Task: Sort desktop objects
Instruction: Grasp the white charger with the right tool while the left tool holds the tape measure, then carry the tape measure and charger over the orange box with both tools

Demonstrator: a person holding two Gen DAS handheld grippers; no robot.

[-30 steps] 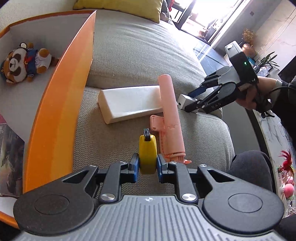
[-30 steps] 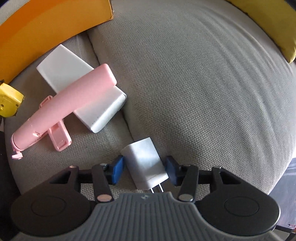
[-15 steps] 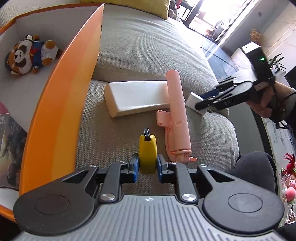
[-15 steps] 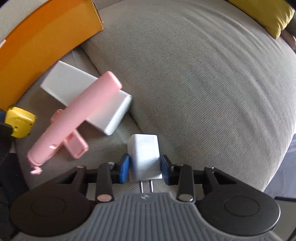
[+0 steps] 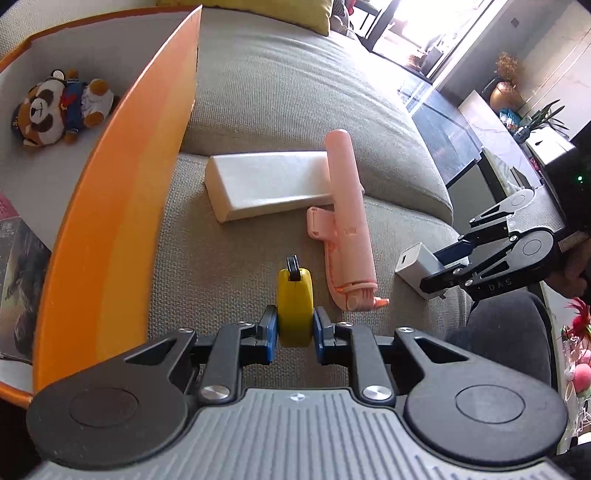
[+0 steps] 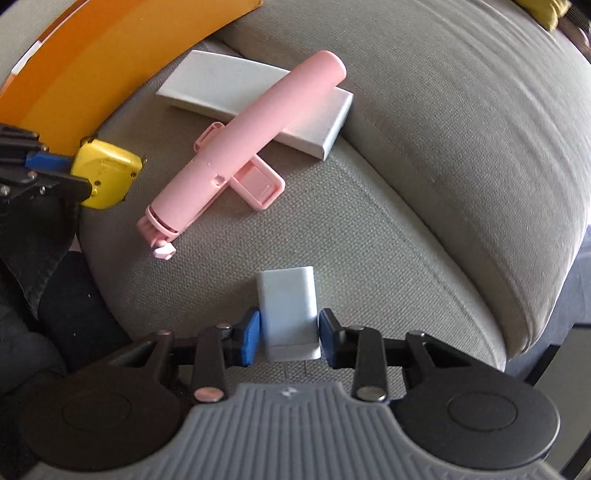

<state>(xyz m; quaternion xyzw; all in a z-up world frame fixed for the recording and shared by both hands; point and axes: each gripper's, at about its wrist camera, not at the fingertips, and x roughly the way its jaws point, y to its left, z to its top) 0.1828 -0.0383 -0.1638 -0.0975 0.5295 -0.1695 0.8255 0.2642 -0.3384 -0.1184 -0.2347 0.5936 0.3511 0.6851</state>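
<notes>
My left gripper (image 5: 294,328) is shut on a yellow tape measure (image 5: 294,302), held over the grey sofa seat; it also shows in the right wrist view (image 6: 105,173). My right gripper (image 6: 289,336) is shut on a white charger plug (image 6: 289,314), lifted above the cushion; it shows at the right in the left wrist view (image 5: 415,266). A pink selfie stick (image 5: 347,221) lies across a long white box (image 5: 266,184) on the seat between both grippers; both also show in the right wrist view, the stick (image 6: 258,136) and the box (image 6: 317,122).
An orange box (image 5: 107,229) stands at the left on the sofa, holding a plush panda (image 5: 55,107) and a book (image 5: 18,273). A yellow cushion (image 5: 258,11) lies at the back. The sofa's front edge (image 6: 517,332) drops off at the right.
My right gripper shut on the white charger plug, lifted it and drew back toward the sofa's front. My left gripper kept its hold on the tape measure and moved slightly.
</notes>
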